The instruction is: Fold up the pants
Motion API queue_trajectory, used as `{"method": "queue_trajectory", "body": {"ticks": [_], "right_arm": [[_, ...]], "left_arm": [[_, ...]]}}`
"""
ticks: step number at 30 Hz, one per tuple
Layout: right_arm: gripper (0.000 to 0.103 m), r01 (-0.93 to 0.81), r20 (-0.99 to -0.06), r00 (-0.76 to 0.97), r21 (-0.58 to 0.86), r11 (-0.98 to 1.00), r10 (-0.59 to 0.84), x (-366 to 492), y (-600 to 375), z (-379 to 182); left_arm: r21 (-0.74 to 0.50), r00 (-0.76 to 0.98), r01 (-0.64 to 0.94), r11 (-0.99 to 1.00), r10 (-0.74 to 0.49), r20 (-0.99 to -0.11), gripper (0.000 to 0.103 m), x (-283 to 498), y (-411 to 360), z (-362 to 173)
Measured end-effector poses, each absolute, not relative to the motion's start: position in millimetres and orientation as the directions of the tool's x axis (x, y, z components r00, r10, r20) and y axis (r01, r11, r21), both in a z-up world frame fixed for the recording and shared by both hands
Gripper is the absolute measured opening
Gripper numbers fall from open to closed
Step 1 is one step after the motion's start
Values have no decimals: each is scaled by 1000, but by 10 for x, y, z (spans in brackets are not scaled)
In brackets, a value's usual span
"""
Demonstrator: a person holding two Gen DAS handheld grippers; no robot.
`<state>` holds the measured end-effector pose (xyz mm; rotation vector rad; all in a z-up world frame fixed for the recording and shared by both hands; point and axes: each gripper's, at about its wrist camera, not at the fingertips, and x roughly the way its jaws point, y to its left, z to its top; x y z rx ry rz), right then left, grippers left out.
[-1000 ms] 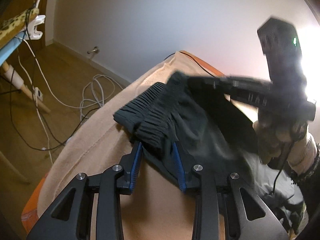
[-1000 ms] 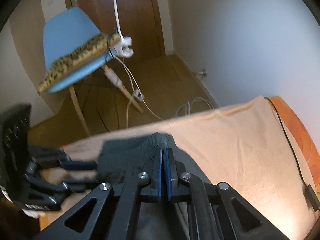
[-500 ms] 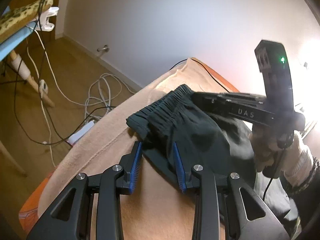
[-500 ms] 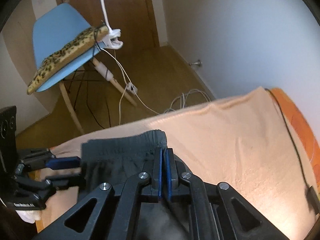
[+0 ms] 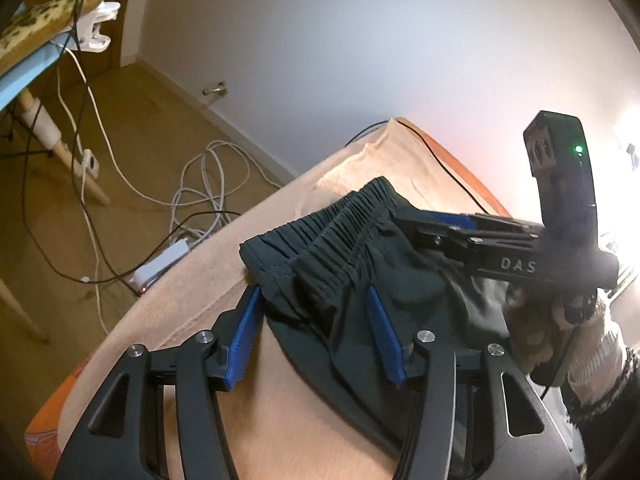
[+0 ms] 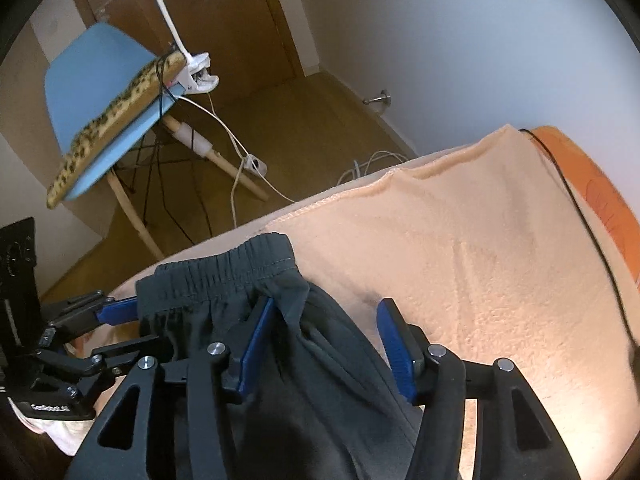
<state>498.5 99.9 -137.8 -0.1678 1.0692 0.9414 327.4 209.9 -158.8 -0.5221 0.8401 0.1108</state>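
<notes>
The dark pants (image 5: 352, 276) lie bunched on the peach blanket (image 6: 460, 248) of the bed, their elastic waistband (image 6: 224, 268) close to the blanket's hemmed far edge. Both tools stand released: the left hand-held gripper (image 5: 316, 332) spread over the waistband's near corner, the right hand-held gripper (image 6: 324, 344) spread over the opposite side, so a neat fold likely means pinching both corners evenly and drawing the fabric flat first. A black cable (image 6: 576, 208) crosses the blanket's right edge, while white cords (image 5: 200, 188) and a blue chair (image 6: 92, 92) stay on the floor, clear of the work.
</notes>
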Motion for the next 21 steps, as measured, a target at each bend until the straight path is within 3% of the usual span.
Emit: {"method": "queue_trajectory", "body": {"ticks": [1,2,3,5,6,7,12,17,20,21], "right_arm": [[55,-724,-802,141,316,613,581,4984,996,-1376],[50,-725,-798,135,325,608,587,4976,993,-1374],[34,-728,-796,123,333,599,592,4952,993,-1374],[21,-742,-792,110,336,580,600,4894,1015,-1367],[8,-752,-791,111,329,571,602,4852,1026,-1354],[3,-759,-787,110,328,562,607,4813,1040,-1337],[1,-766,-748,163,315,560,644,4736,1096,-1138],[2,-784,-744,189,278,554,641,4708,1307,-1037],[10,-776,-771,202,250,579,604,4702,1386,-1113],[20,-771,-779,213,237,592,590,4700,1374,-1120]], "left_arm": [[-400,676,-294,868,-107,-729,47,3284,2102,-1592],[-406,678,-293,866,-111,-726,33,3295,2109,-1598],[-418,678,-290,861,-123,-724,28,3308,2119,-1612],[-444,692,-278,851,-143,-708,13,3301,2136,-1619],[-449,699,-269,852,-148,-699,11,3285,2120,-1599],[-452,714,-256,854,-148,-684,10,3267,2106,-1566],[-454,779,-223,863,-122,-615,7,3122,2184,-1311],[-414,770,-249,875,-80,-633,7,3117,2285,-1309],[-377,735,-264,888,-68,-675,7,3175,2284,-1454],[-374,724,-267,888,-71,-686,7,3183,2289,-1490]]}}
